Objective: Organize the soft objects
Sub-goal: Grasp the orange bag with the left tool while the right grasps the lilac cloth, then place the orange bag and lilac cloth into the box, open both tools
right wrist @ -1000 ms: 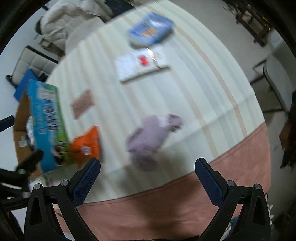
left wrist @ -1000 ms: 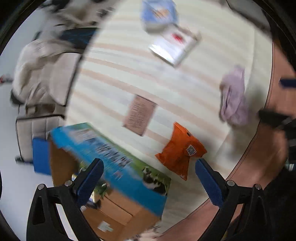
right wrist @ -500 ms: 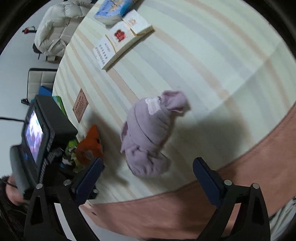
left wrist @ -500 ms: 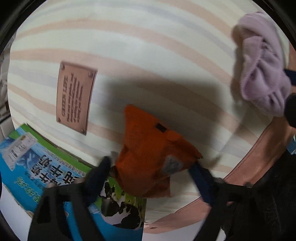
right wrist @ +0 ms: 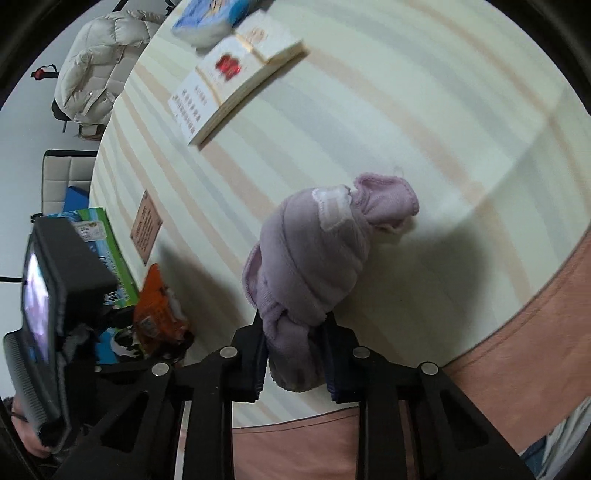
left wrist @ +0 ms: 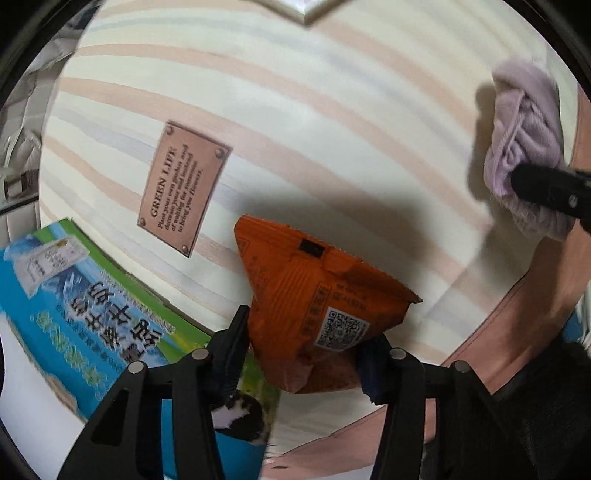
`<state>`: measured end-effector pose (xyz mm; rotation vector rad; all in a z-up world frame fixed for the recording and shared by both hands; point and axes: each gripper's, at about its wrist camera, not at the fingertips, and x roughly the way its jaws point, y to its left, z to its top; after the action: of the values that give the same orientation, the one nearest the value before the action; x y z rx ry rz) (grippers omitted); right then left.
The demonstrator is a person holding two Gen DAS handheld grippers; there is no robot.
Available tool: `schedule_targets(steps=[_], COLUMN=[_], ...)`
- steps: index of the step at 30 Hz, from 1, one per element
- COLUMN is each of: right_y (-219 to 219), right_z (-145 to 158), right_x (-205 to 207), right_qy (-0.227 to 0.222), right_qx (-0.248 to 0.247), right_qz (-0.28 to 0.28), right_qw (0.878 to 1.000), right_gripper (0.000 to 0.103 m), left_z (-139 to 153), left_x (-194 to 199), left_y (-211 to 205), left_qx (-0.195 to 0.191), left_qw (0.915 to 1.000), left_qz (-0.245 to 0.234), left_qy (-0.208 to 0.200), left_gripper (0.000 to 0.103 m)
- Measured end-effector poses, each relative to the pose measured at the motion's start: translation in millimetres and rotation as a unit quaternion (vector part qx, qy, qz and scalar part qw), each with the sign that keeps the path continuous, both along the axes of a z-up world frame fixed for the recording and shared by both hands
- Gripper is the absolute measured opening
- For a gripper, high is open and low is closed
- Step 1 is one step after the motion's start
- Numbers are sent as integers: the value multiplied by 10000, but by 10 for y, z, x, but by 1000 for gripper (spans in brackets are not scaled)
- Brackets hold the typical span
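My left gripper [left wrist: 303,350] is shut on an orange snack packet [left wrist: 314,306] with a QR label, at the near edge of the striped table. The packet also shows in the right wrist view [right wrist: 157,314]. My right gripper [right wrist: 295,354] is shut on the near end of a rolled lilac knit cloth [right wrist: 314,266], which rests on the table. That cloth shows at the right edge of the left wrist view [left wrist: 524,147], with a black finger of the right gripper on it.
A blue-green cardboard box [left wrist: 85,306] stands left of the packet. A brown label patch [left wrist: 183,188] is on the tablecloth [left wrist: 332,129]. An open book [right wrist: 236,77] and a blue pack [right wrist: 210,18] lie far back. A chair with a white jacket [right wrist: 96,66] stands beyond.
Both grippers came down to the table and closed: the left on the orange packet, the right on the lilac cloth. A second ago both were open and higher up.
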<state>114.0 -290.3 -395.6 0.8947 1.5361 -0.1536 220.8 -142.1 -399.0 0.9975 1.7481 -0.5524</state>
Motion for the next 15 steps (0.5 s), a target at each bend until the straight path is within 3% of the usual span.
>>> schedule_targets(steps=[3, 6, 10, 15], right_y=[-82, -175, -130, 186], right_z=[156, 383, 737, 1217], right_x=[-46, -50, -5, 83], right_qy=[-42, -187, -434, -786], right_qx=[-79, -237, -403, -503], right_qz=[78, 261, 564, 1181], right_qw=[9999, 9992, 9966, 9886], right_gripper=[25, 25, 25, 25], left_z=[214, 511, 977, 1522], left_x=[24, 23, 23, -145], left_y=[79, 182, 468, 936], left_qx=[-355, -798, -1494, -1938], left_qw=[9979, 9900, 9641, 9280], left_qz=[539, 1138, 2118, 2961], left_qy=[-66, -252, -575, -1161], left_gripper=[48, 48, 48, 48])
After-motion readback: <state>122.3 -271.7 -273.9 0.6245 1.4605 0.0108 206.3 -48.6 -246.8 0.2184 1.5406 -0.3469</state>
